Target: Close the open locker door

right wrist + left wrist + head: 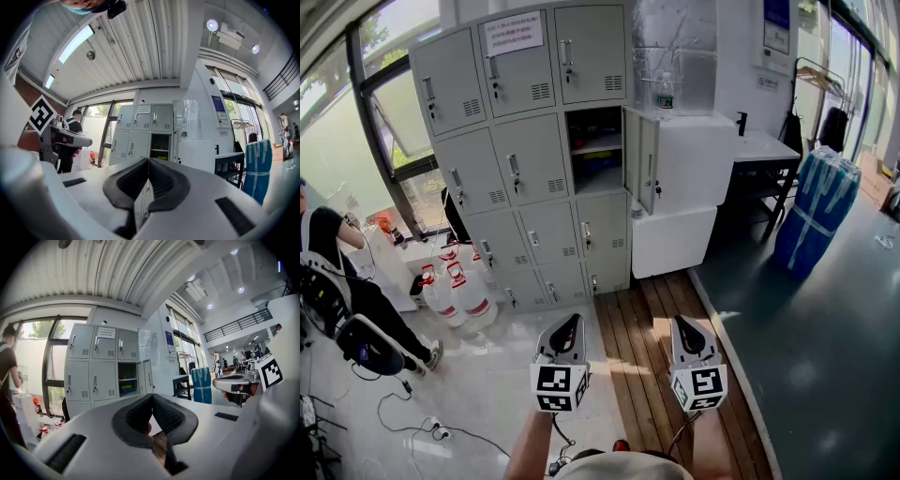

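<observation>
1. Head view. Grey locker bank (525,141) is seen against the far wall, beside the window. One compartment (595,150) in its right column, second row from the top, stands open, with shelves and contents showing inside. Its locker door (641,159) is swung out to the right, edge-on, just beside a white cabinet (694,159).
2. Head view, continued. Left gripper (569,323) and right gripper (685,323) are held side by side low in the frame, over a wooden floor strip (647,328), well apart from the lockers. A person (328,253) is seen at the left edge.
3. Left gripper view. Jaws are clenched, pads meeting at the tip, with nothing gripped. The open door (148,376) is seen far beyond them, untouched.
4. Right gripper view. Jaws are likewise pressed together and empty. The open compartment (160,147) lies straight past the tip, the door (174,145) at its right, still well away.
</observation>
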